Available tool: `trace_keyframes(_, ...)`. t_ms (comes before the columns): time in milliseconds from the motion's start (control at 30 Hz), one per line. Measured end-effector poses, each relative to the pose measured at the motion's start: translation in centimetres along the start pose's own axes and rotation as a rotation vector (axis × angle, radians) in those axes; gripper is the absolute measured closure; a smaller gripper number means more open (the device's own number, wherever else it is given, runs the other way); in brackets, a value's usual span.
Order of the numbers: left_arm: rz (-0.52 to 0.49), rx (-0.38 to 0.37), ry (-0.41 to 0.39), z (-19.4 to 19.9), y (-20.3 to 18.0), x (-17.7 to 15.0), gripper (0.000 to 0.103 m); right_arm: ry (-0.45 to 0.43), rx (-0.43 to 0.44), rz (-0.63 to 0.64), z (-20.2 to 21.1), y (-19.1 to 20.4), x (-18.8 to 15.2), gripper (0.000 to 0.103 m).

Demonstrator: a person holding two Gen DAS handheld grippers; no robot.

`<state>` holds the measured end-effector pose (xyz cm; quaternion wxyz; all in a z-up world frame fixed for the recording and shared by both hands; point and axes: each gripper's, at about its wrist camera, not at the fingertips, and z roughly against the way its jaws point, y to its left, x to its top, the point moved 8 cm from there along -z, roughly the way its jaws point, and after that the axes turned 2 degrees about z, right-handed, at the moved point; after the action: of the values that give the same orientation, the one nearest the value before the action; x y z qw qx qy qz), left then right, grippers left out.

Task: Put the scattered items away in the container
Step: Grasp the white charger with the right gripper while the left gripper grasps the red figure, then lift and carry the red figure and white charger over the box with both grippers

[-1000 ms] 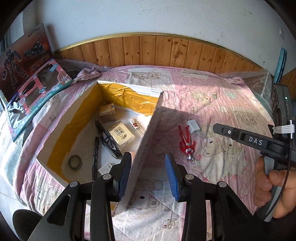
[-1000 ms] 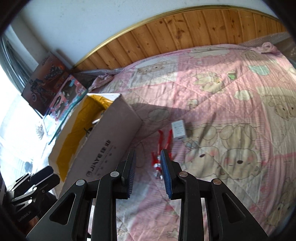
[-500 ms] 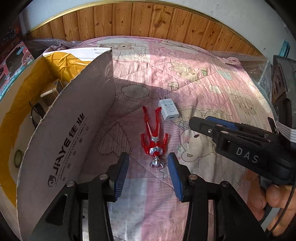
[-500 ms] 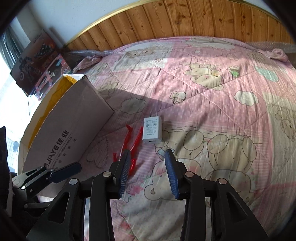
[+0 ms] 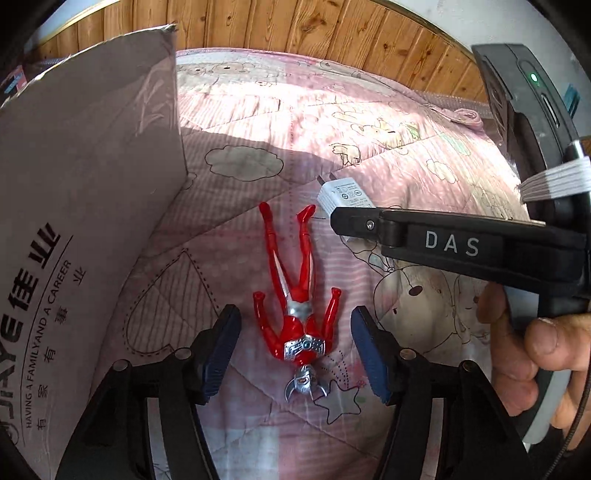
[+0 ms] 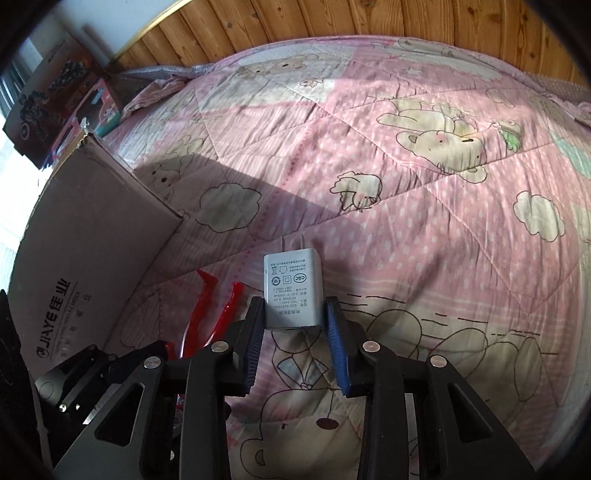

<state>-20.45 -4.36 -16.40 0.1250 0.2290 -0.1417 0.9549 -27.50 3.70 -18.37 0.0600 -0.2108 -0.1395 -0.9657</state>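
The cardboard box (image 5: 85,206) stands on the bed, its brown outer wall rising at the left of both views with a torn top corner; the pink quilt (image 6: 369,155) beyond that wall lies open and bare all the way to the wooden headboard panelling (image 5: 295,26). Just beside the box wall, the red toy figure (image 5: 295,299) lies flat on the quilt, feet pointing away toward the headboard and silver head nearest the camera. The left gripper (image 5: 295,354) hovers over it with its fingers (image 5: 221,350) spread wide, one on each side of the figure's torso and arms, touching nothing that can be seen. Farther from the box, just past the figure's feet, sits the white charger (image 6: 293,291), prongs pointing toward the headboard. The right gripper (image 6: 295,325) has its blue-padded fingers (image 6: 334,332) on either side of the charger's near end, close against its sides; whether they press it cannot be told. A hand (image 5: 535,354) holds that gripper's handle.

The box wall reads "JiAYE", Chinese characters, and "HAVING A FAMILY AND A CAREER". The right gripper's arm is marked "DAS". The charger's label carries small print and a "CQC" mark. Toy boxes (image 6: 55,92) stand behind the cardboard box.
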Motion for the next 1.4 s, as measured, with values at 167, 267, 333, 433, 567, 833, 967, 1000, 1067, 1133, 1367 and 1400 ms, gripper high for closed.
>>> trace_keyframes(167, -0.083, 0.054, -0.034, -0.2, -0.5, -0.4, 0.044, -0.034, -0.036, 0.037, -0.3, 0.4, 0.1, 0.066)
trace_keyframes(267, -0.100, 0.087, -0.059, 0.0, -0.1, -0.3, 0.056, -0.061, -0.036, 0.018, -0.4, 0.1, 0.4, 0.069)
trace_keyframes(333, -0.075, 0.065, -0.054, 0.2, 0.1, -0.3, 0.056, -0.041, -0.021, -0.019, -0.1, -0.3, 0.4, 0.070)
trace_keyframes(433, -0.024, 0.015, -0.039, 0.8, 0.9, -0.4, 0.056, -0.012, -0.012, -0.057, 0.3, -0.6, 0.1, 0.070)
trace_keyframes(567, 0.025, -0.026, -0.023, 2.4, 1.7, -1.0, 0.056, 0.003, 0.014, -0.074, 1.7, 0.0, -0.7, 0.070)
trace_keyframes(833, 0.058, -0.069, -0.027, 5.4, 1.4, -2.5, 0.056, -0.011, 0.047, -0.060, 4.4, 1.5, -2.4, 0.070)
trace_keyframes(967, 0.052, -0.075, -0.055, 7.0, 1.0, -2.1, 0.056, -0.034, 0.057, -0.038, 5.7, 2.4, -2.7, 0.070)
trace_keyframes(1000, 0.050, -0.079, -0.065, 7.5, 0.9, -2.0, 0.056, -0.038, 0.059, -0.037, 5.9, 2.5, -2.8, 0.070)
trace_keyframes(1067, 0.046, -0.077, -0.080, 8.4, 0.7, -1.6, 0.056, -0.041, 0.059, -0.038, 6.0, 2.7, -3.1, 0.070)
trace_keyframes(1133, 0.040, -0.078, -0.097, 9.4, 0.6, -1.5, 0.056, -0.047, 0.059, -0.044, 6.3, 3.0, -3.5, 0.070)
trace_keyframes(1367, 0.022, -0.071, -0.143, 13.2, 0.5, -2.2, 0.056, -0.084, 0.064, -0.084, 7.5, 4.3, -4.9, 0.070)
trace_keyframes(1400, 0.017, -0.072, -0.149, 13.8, 0.5, -2.3, 0.056, -0.086, 0.067, -0.090, 7.7, 4.6, -5.4, 0.070)
